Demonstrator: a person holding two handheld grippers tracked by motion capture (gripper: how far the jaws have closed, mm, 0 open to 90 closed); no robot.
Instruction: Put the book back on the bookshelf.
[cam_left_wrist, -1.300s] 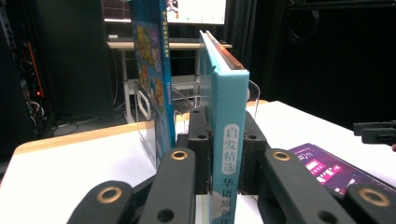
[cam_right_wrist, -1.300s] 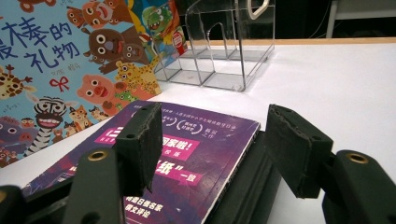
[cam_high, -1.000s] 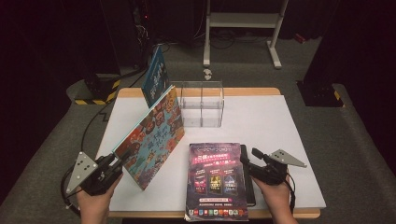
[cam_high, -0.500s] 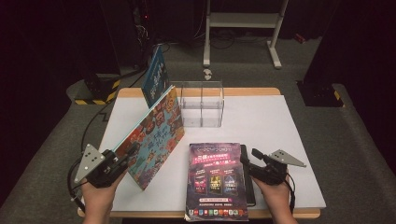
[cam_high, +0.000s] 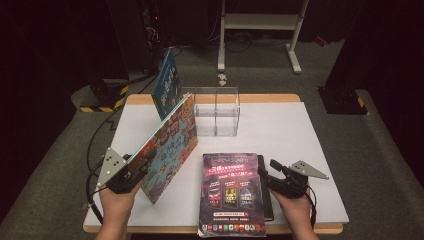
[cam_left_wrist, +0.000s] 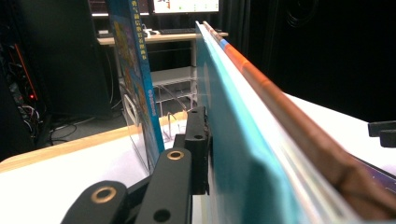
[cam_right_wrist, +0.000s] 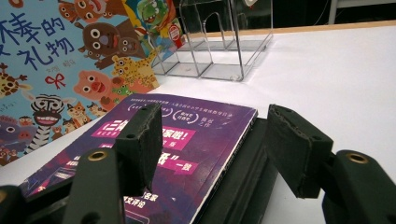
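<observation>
- Nearest the person, the purple book (cam_high: 231, 195) lies flat at the front edge of the white bench (cam_high: 310, 145), stacked on a dark book (cam_high: 267, 192) whose edge peeks out on its right side.
- The right claw (cam_high: 272, 172) rests at that right edge; in the right gripper view its jaws stand apart astride the spine (cam_right_wrist: 233, 154) of the purple book, pads not pressing, so it is released.
- The left claw (cam_high: 142, 165) is clenched on the near lower corner of the animal picture book (cam_high: 170, 142), which stands tilted on one edge on the bench, cover facing right; the left gripper view shows one pad (cam_left_wrist: 196, 140) flat against the back cover.
- Judged step: carrying this picture book to the clear acrylic rack (cam_high: 216, 112) farther back.
- To do it well, keep the grip firm near the corner, as a large thin book will sag or swing; lift it upright before moving, then line its bottom edge up with a free slot and lower it straight in.
- Behind, a blue book (cam_high: 166, 85) already stands at the rack's left end; steer just clear of it so it is not knocked over.
</observation>
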